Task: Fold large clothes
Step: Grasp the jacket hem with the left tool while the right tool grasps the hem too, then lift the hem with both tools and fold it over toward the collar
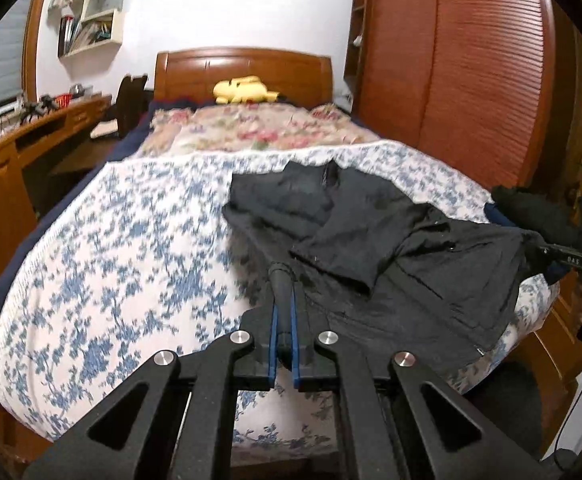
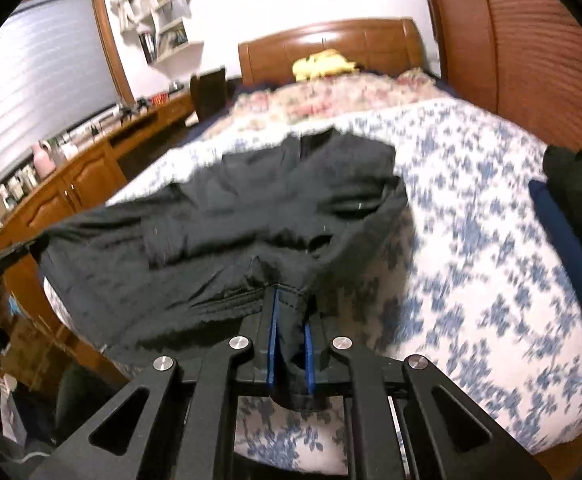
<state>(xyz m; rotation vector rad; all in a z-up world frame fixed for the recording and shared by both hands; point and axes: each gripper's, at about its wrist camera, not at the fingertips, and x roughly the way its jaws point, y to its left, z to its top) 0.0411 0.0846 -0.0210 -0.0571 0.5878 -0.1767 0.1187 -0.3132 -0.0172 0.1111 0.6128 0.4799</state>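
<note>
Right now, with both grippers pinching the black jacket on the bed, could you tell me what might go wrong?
The left gripper clamps only a thin bunched edge of the black fabric jacket, which may slip out. The right gripper holds a thicker wad. The jacket's near part overhangs the blue-floral quilt edge, so a dropped corner could slide off.

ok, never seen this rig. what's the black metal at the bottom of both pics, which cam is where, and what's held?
No robot here: a person carries a hand-held gripper in each hand, with a fisheye camera on each looking along its fingers. The black linkage is the gripper itself. In the left wrist view, the left hand-held gripper pinches a bunched edge of the black garment. In the right wrist view, the right hand-held gripper pinches another edge. The garment lies on the blue floral bedspread. A yellow plush toy sits by the headboard.
</note>
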